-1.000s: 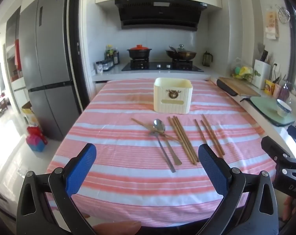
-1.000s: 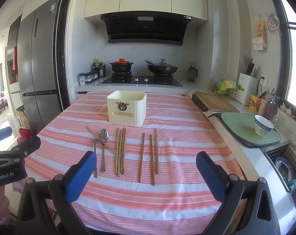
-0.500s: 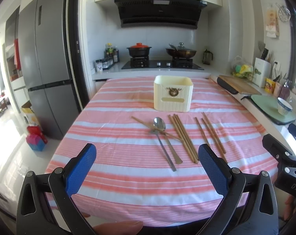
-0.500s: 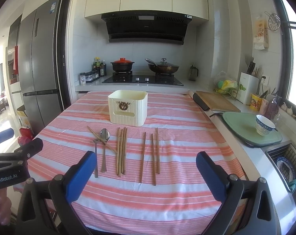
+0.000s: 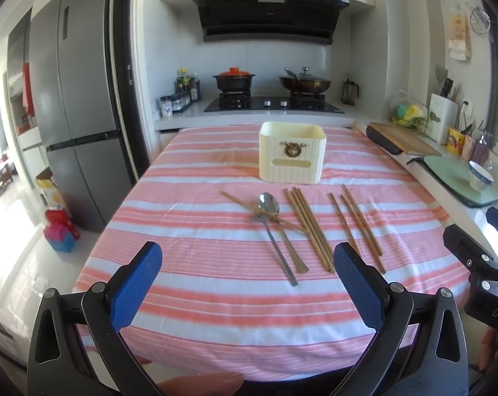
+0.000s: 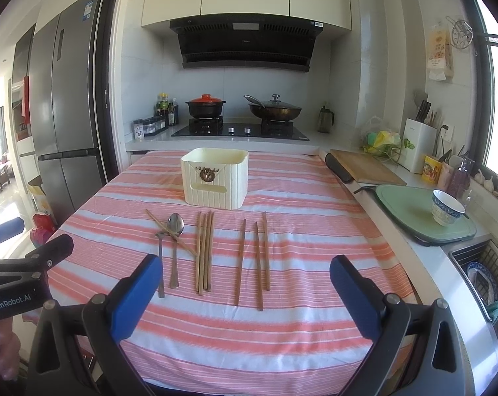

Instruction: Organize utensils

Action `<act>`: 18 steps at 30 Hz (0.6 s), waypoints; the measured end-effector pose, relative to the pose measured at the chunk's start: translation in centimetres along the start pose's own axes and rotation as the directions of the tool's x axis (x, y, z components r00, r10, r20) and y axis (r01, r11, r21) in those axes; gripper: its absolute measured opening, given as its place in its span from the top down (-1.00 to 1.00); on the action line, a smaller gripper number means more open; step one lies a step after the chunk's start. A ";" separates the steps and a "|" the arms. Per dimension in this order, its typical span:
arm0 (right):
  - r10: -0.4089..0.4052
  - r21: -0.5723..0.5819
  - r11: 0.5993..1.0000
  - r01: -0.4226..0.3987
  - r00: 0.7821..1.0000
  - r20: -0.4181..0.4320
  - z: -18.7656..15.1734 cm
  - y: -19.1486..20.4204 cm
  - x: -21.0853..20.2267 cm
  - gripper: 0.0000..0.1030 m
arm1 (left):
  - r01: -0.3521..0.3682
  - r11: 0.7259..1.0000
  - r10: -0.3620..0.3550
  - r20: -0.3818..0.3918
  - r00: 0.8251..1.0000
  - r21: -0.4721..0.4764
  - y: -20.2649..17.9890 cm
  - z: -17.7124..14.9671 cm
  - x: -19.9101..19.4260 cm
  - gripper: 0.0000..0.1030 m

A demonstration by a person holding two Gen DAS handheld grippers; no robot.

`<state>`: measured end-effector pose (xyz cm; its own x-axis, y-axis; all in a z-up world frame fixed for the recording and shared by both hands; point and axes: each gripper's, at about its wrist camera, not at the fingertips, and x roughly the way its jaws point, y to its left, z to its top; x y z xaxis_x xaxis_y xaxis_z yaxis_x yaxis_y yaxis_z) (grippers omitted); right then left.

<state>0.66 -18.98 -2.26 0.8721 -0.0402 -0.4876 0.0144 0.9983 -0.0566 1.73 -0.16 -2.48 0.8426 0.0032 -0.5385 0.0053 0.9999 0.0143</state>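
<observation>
A cream utensil holder [image 5: 292,156] [image 6: 215,177] stands upright near the far middle of the pink-striped table. In front of it lie two metal spoons [image 5: 272,217] [image 6: 175,237] crossed by one loose chopstick, a tight bundle of wooden chopsticks [image 5: 310,227] [image 6: 205,247], and three spread chopsticks [image 5: 356,224] [image 6: 257,257]. My left gripper [image 5: 249,283] hangs open over the near table edge, short of the spoons. My right gripper [image 6: 244,290] is open too, above the near ends of the chopsticks, holding nothing.
The striped table [image 5: 199,237] meets a counter with a stove [image 5: 272,104], a red-lidded pot and a wok. Along the right run a cutting board [image 6: 364,166], a green tray [image 6: 417,211] with a bowl [image 6: 447,206], and a sink rack. A fridge [image 5: 77,125] stands left.
Both grippers have edged slightly forward toward the table, so the holder and utensils appear a little nearer. Nothing on the table has moved.
</observation>
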 end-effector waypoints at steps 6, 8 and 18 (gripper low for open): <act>0.002 0.003 1.000 -0.002 1.000 -0.005 -0.1 -0.1 0.1 -1.00 | -0.002 1.000 0.002 -0.009 1.000 -0.001 0.1 0.0 0.5 -0.99; 0.002 0.003 1.000 -0.002 1.000 -0.006 -0.1 -0.1 0.1 -1.00 | -0.003 1.000 0.003 -0.014 1.000 -0.002 0.1 0.0 0.6 -0.99; 0.003 0.020 1.000 -0.003 1.000 -0.010 -0.2 -0.5 0.5 -1.00 | -0.006 1.000 0.006 -0.030 1.000 0.001 0.3 0.2 1.0 -0.99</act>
<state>0.95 -19.46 -2.67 0.8672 -0.0378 -0.4966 0.0221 0.9991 -0.0375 2.73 0.18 -2.84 0.8263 0.0098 -0.5631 0.0005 0.9998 0.0181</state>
